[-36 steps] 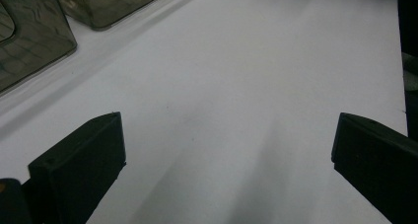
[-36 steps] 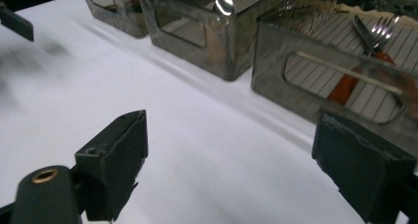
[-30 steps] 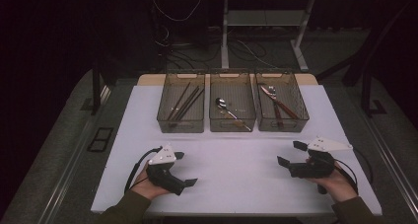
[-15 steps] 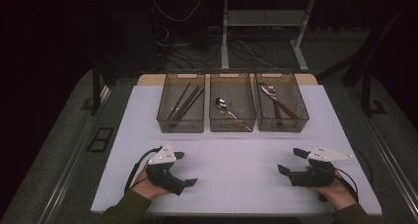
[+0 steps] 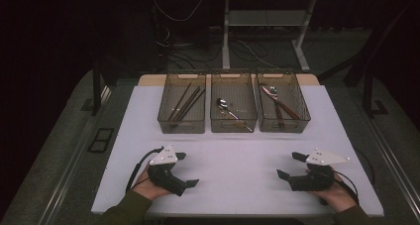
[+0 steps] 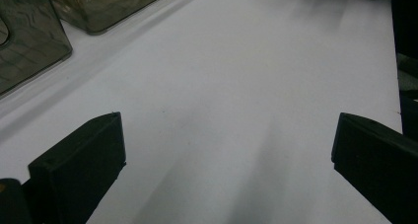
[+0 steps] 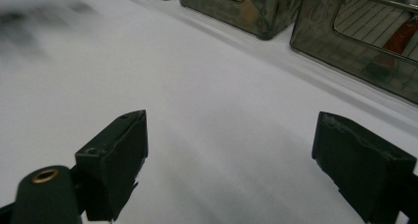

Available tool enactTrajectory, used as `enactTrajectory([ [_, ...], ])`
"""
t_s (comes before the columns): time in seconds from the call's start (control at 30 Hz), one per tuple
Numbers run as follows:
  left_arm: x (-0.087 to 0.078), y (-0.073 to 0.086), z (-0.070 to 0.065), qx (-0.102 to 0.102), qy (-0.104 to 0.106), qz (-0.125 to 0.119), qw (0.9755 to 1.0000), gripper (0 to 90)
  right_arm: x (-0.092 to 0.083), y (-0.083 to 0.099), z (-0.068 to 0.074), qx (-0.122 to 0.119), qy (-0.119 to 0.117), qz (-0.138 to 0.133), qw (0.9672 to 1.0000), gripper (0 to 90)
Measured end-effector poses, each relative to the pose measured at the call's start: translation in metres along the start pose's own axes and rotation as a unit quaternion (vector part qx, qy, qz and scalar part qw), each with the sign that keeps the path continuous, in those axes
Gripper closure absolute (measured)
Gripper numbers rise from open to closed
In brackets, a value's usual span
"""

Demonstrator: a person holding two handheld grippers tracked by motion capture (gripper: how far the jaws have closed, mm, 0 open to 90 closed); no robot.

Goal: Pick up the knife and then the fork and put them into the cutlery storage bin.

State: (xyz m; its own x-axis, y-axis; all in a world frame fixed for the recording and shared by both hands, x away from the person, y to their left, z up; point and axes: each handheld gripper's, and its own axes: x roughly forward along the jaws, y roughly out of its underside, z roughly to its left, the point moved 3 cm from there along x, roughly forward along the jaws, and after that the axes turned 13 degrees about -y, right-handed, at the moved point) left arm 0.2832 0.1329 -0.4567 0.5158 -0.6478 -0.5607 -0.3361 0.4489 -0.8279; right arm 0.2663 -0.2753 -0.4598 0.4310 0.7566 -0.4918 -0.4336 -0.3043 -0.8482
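Both black two-jaw grippers, left gripper [image 5: 183, 169] and right gripper [image 5: 292, 166], rest released near the white desk's [image 5: 237, 150] front edge; three smoky translucent plastic bins [image 5: 233, 126] stand well apart along its far edge.

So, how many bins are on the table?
3, in a row at the far edge: the left bin with chopsticks, the middle bin with a spoon, the right bin with other cutlery.

The table [image 5: 237, 160] is plain white, with no pattern. The three bins [image 5: 234, 108] are smoky, see-through grey-brown. The chopsticks [image 5: 184, 105] in one are dark brown. The spoon [image 5: 229, 111] is shiny silver with a brownish handle. Both the left gripper [image 5: 187, 170] and the right gripper [image 5: 291, 165] are black, each topped by a pale grey plate. The sleeve [image 5: 126, 210] is olive green.
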Motion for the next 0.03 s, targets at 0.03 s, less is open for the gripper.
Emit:
enactTrajectory([
  [0.03,-0.0001,-0.0001,0.0001,0.0,0.0,0.0,1.0,0.0,-0.0003,-0.0001,0.0001,-0.001,0.0,0.0,1.0,14.0],
])
